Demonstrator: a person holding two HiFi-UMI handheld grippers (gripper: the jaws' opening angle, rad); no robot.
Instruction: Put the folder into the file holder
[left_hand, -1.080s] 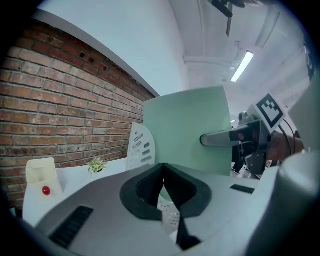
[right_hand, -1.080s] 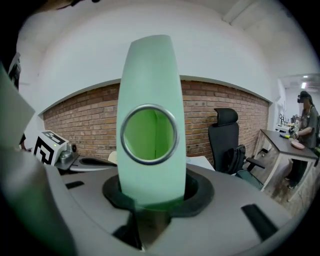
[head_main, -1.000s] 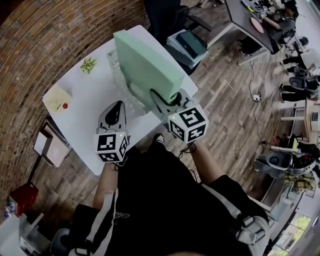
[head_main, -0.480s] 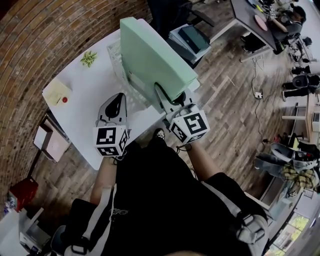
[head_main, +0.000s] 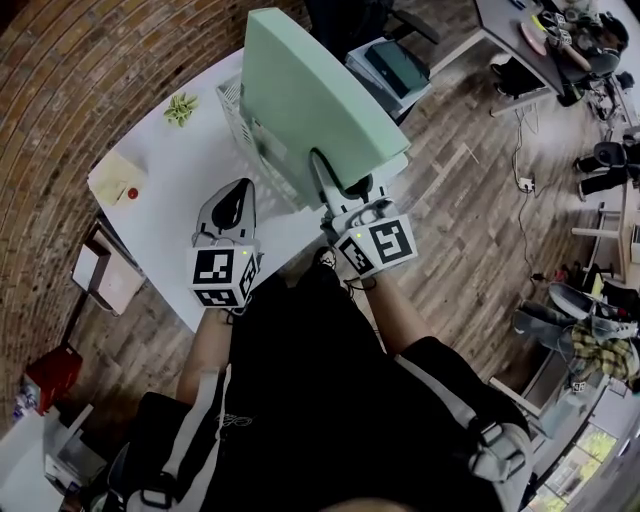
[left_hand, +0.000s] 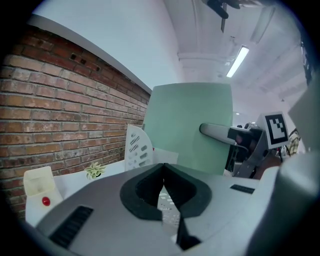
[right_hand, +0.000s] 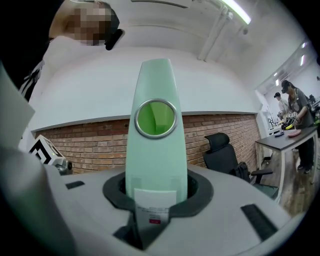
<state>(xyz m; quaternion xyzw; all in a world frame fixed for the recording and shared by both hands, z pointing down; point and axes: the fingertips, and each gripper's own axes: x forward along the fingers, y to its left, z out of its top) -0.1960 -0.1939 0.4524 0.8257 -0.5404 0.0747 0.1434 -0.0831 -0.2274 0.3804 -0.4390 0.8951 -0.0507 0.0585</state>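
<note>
Right hand-held gripper (head_main: 343, 188) clamps the green folder (head_main: 310, 100) upright to slot into the file holder (head_main: 243, 118); left hand-held gripper (head_main: 236, 204) closed, empty.

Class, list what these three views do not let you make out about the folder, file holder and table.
Head view: the file holder has its slots mostly behind the green folder, so their contents are unknown.
Right gripper view: print on the spine label is too small and blurred to read.
Left gripper view: the body of the left gripper covers the file holder's base.
Head view: the cream box is too small to identify.
</note>
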